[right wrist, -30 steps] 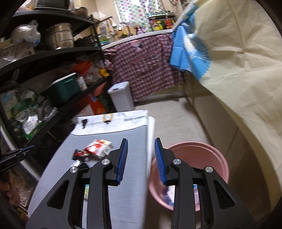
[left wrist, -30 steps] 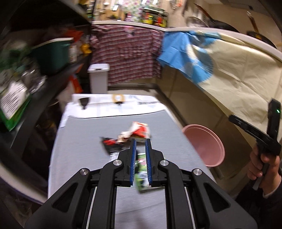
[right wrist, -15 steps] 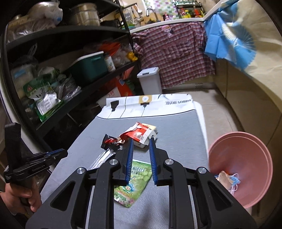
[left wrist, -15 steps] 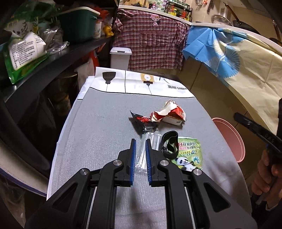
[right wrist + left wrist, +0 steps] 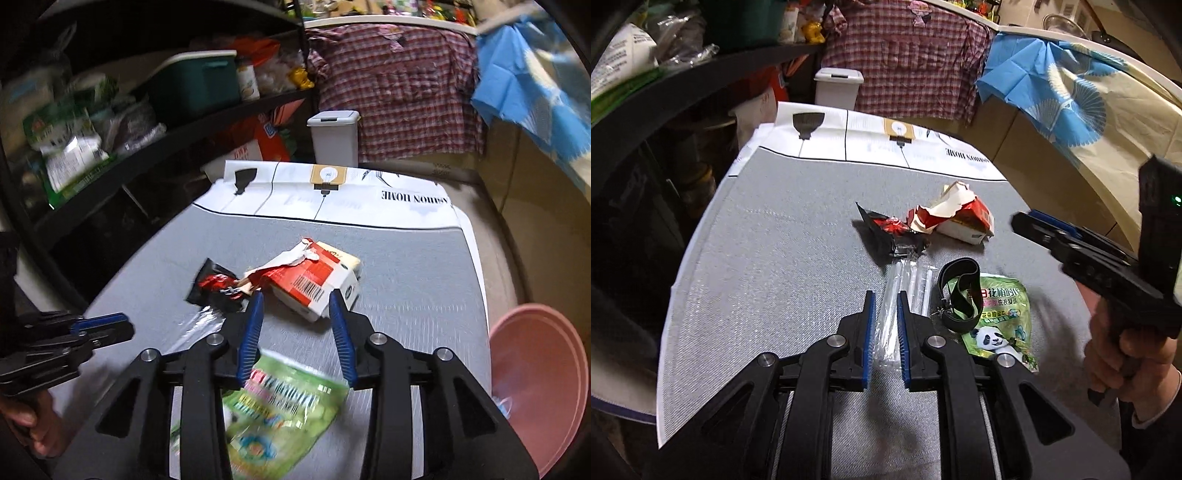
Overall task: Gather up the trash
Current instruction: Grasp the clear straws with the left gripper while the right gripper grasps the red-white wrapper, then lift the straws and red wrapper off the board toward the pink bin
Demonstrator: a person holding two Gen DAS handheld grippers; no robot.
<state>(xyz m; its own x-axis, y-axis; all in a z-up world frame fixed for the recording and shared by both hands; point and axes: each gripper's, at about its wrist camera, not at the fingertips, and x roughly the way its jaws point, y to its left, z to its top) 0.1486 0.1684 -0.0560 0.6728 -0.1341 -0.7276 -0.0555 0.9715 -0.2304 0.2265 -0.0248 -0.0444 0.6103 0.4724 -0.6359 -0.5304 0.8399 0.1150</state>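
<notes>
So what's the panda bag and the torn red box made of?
The panda bag looks like thin glossy plastic film: it shines and lies flat and crinkled. The red box looks like printed cardboard: its torn edges show pale and ragged, and its sides keep stiff folds. Neither can be told for sure from looks alone.

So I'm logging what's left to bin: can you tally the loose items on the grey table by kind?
Torn red-and-white carton: 1
Black-and-red wrapper: 1
Clear plastic sleeve: 1
Green panda pouch: 1
Black strap loop: 1
Total: 5
</notes>
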